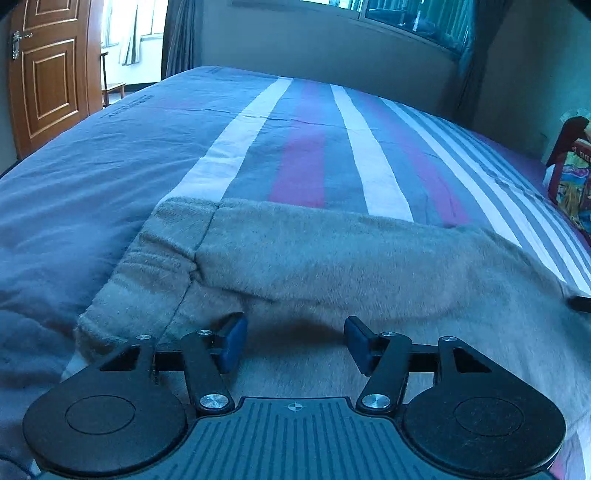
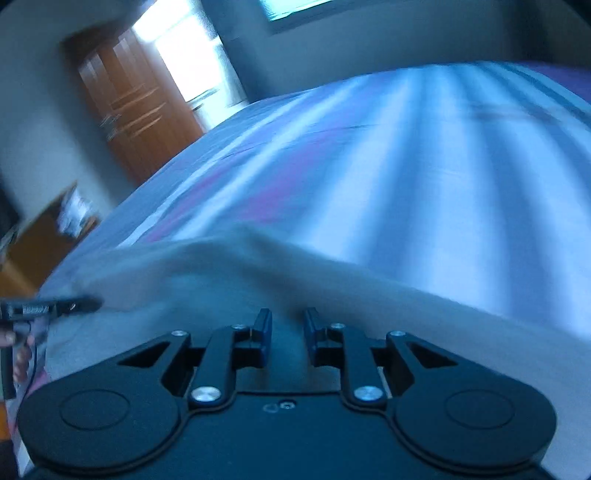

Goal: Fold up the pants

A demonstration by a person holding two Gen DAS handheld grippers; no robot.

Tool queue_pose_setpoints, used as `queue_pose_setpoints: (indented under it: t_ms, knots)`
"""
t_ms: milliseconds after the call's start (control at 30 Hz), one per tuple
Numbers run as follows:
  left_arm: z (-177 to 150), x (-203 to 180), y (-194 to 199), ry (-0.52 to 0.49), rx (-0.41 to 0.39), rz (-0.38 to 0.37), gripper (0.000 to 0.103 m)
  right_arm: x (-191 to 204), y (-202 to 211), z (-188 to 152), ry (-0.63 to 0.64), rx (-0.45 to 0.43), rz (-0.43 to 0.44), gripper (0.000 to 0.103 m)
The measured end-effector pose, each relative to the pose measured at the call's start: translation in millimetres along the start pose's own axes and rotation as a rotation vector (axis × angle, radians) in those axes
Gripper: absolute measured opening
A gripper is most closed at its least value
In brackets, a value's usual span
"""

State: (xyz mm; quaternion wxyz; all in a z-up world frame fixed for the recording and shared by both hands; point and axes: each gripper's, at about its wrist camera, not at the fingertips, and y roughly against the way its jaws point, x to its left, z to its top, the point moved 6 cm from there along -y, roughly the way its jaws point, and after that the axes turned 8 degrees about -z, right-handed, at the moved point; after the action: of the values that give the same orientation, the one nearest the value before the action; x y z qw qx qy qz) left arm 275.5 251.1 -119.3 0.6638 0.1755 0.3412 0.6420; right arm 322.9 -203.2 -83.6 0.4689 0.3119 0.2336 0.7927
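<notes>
- The pants (image 1: 332, 251), grey-beige and fuzzy, lie spread on the bed (image 1: 303, 147), at its near edge, over the striped cover.
- In the left wrist view a ribbed band with a seam (image 1: 147, 266) forms the cloth's left end; the far edge runs as a straight fold across the stripes.
- The left tool (image 1: 295, 341) hangs just above the pants with its blue-padded fingers (image 1: 232, 341) spread wide and nothing between them; a dark shadow falls on the cloth beneath the gap.
- The right tool (image 2: 287, 334) sits low over the pants (image 2: 221, 266), its fingers (image 2: 264, 332) drawn near together with a narrow gap left; the cloth rises in a ridge right ahead of the tips, and I cannot tell whether any of it is pinched between them.
- The right wrist view is blurred throughout.
- At the left edge of that view the other tool's dark tip (image 2: 55, 306) rests by the cloth.
- The cover carries white, grey and purple stripes, with a plain blue-grey part at the left.
- Beyond the bed stand a brown panelled door (image 1: 48, 74), curtains (image 1: 181, 37) and a window (image 1: 406, 14); a colourful box (image 1: 570, 184) sits at the bed's right side.
</notes>
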Motion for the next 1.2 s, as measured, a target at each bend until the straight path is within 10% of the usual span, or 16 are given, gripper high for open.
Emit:
queue_pose_setpoints:
  t_ms: [333,400,667,900,1100,1200]
  knots:
    - [-7.3,-6.7,21.2,0.026,-0.027,0.069,0.059,-240.1,165.5,-41.6,-0.287,-0.118,-0.463,0.009]
    - [-6.1,-4.9,33.5,0.021,-0.064,0.102,0.059,-259.6,196.0,-48.0,-0.336,-0.138,-0.540,0.023]
    - [-26.9,8.7,58.1,0.016,-0.081,0.114,0.059,-272.0,306.2,-120.2,-0.648,-0.382,-0.446,0.035]
    - [-33.8,2.0,41.1,-0.019,-0.033,0.152,0.060,-269.9,287.3,-171.7,-0.838,-0.358,-0.361,0.031]
    - [-36.9,4.7,42.4,-0.003,-0.033,0.137,0.060,-287.3,254.0,-163.2,-1.003,-0.352,-0.283,0.015]
    - [-35.4,5.0,40.6,-0.008,-0.022,0.137,0.060,-278.3,265.0,-135.5,-0.885,-0.394,-0.338,0.012]
